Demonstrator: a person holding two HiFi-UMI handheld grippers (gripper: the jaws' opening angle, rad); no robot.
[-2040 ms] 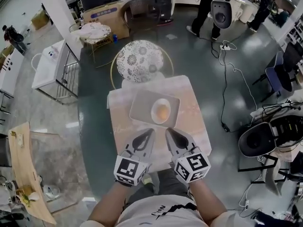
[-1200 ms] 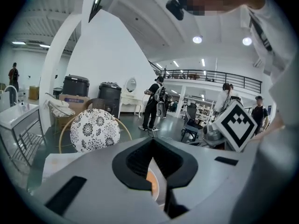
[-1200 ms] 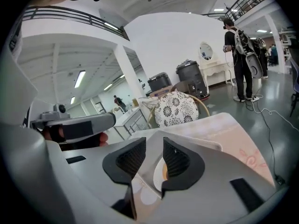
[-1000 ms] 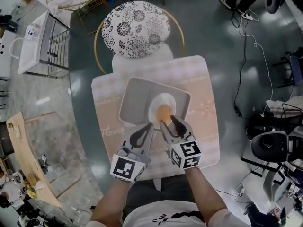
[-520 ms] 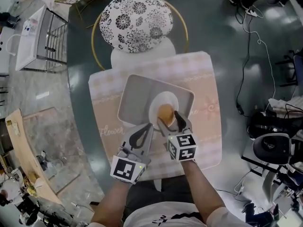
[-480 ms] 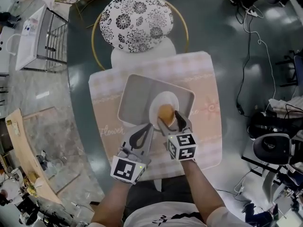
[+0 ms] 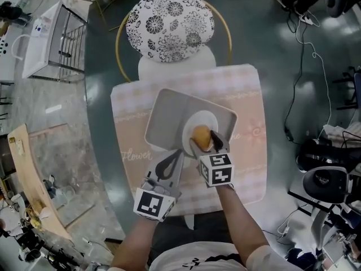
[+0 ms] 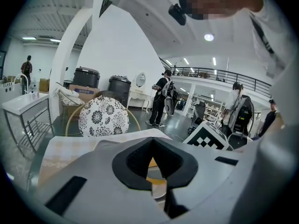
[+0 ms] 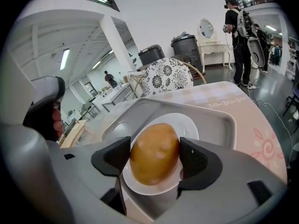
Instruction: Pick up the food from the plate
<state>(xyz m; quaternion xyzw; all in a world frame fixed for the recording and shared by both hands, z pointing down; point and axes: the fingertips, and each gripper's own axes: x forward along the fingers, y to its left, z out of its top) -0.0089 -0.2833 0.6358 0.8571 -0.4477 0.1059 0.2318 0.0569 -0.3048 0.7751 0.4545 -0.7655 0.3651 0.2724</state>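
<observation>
A golden-brown bun (image 7: 202, 135) (image 9: 154, 153) lies on a small white plate (image 7: 198, 121) (image 9: 192, 125), which stands in a grey tray (image 7: 168, 117) (image 9: 219, 125). My right gripper (image 7: 204, 140) (image 9: 154, 154) reaches over the plate's near rim. Its jaws are opening and stand on either side of the bun, close against its flanks, while the bun rests on the plate. My left gripper (image 7: 176, 157) (image 8: 152, 141) hovers at the tray's near edge, left of the right one, tips together and holding nothing.
The tray sits on a small table with a pink patterned cloth (image 7: 132, 148). Beyond the table stands a chair with a black-and-white floral cushion (image 7: 169, 18). Cables (image 7: 304, 66) trail on the floor to the right. People stand far off in the room (image 9: 238, 27).
My right gripper has moved forward over the plate and its jaws have spread, so that the bun now lies between them. The left gripper has stayed where it was.
</observation>
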